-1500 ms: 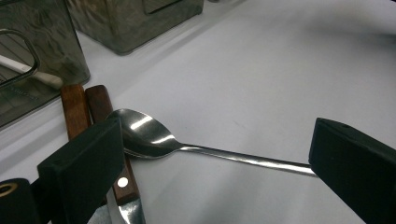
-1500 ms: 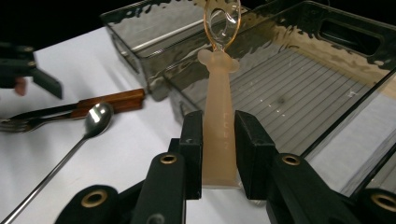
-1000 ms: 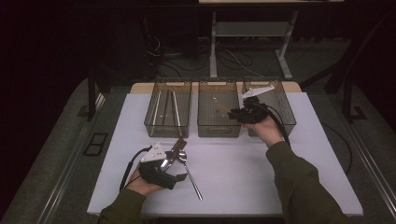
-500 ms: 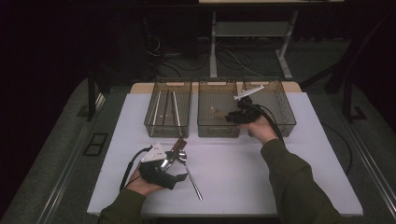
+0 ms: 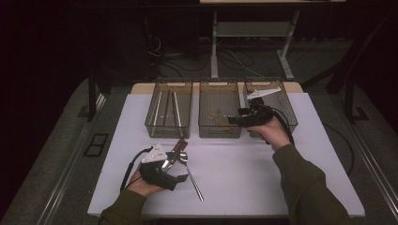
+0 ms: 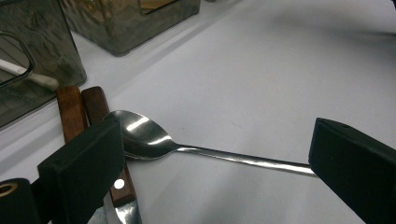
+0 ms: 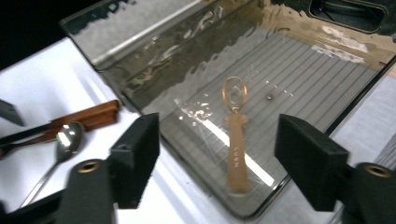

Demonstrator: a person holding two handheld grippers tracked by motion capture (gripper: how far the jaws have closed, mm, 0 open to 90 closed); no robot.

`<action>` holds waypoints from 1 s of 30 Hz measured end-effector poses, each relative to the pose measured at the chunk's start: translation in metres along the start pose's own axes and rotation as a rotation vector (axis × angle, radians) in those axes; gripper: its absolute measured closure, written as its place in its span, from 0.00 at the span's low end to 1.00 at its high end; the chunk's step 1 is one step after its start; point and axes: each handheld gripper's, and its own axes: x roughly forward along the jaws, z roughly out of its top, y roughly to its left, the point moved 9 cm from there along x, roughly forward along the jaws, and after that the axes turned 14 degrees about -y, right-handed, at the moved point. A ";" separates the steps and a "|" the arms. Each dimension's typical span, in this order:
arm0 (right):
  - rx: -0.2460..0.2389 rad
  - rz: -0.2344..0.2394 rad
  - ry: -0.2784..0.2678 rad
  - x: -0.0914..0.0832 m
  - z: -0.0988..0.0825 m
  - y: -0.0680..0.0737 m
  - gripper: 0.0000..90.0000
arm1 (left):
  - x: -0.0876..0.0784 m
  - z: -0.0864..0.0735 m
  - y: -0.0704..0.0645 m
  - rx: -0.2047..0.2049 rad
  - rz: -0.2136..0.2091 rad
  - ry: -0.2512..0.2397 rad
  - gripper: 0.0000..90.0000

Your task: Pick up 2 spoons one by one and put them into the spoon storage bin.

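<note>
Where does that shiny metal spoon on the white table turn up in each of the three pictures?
High view: metal spoon at lower middle, beside the left tongs.
Left gripper view: centre, bowl at left, handle running right.
Right gripper view: far left edge.
Shared landmark: the wooden handles beside its bowl.

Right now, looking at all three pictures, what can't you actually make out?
- Knife blades: in the left gripper view, the two wooden-handled knives run behind that gripper's finger and off the bottom edge.
- Spoon: its handle end passes behind the other finger.
- Left bin: the long items inside are too small in the high view to name.
- Small brown spoon: its lettering is blurred in the right gripper view.
</note>
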 end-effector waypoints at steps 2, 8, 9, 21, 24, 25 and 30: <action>-0.004 0.006 -0.020 -0.007 0.000 0.003 0.30 | 0.000 0.000 0.000 -0.001 0.001 0.003 0.03; -0.007 0.035 -0.081 -0.029 -0.003 0.015 0.21 | -0.001 -0.001 0.001 -0.007 0.011 0.012 0.07; -0.017 0.034 -0.091 -0.033 -0.005 0.017 0.21 | -0.001 -0.001 0.001 -0.008 0.012 0.013 0.07; -0.128 0.035 -0.089 -0.066 -0.050 0.036 0.15 | -0.003 0.000 0.002 -0.014 0.024 0.020 0.19; -0.136 0.035 -0.078 -0.071 -0.065 0.040 0.15 | -0.004 0.001 0.002 -0.011 0.026 0.017 0.25; -0.144 0.033 -0.072 -0.073 -0.070 0.041 0.15 | -0.004 0.002 0.002 -0.010 0.029 0.017 0.28; -0.186 0.033 -0.042 -0.085 -0.094 0.043 0.15 | -0.005 0.004 0.002 -0.013 0.026 0.011 0.40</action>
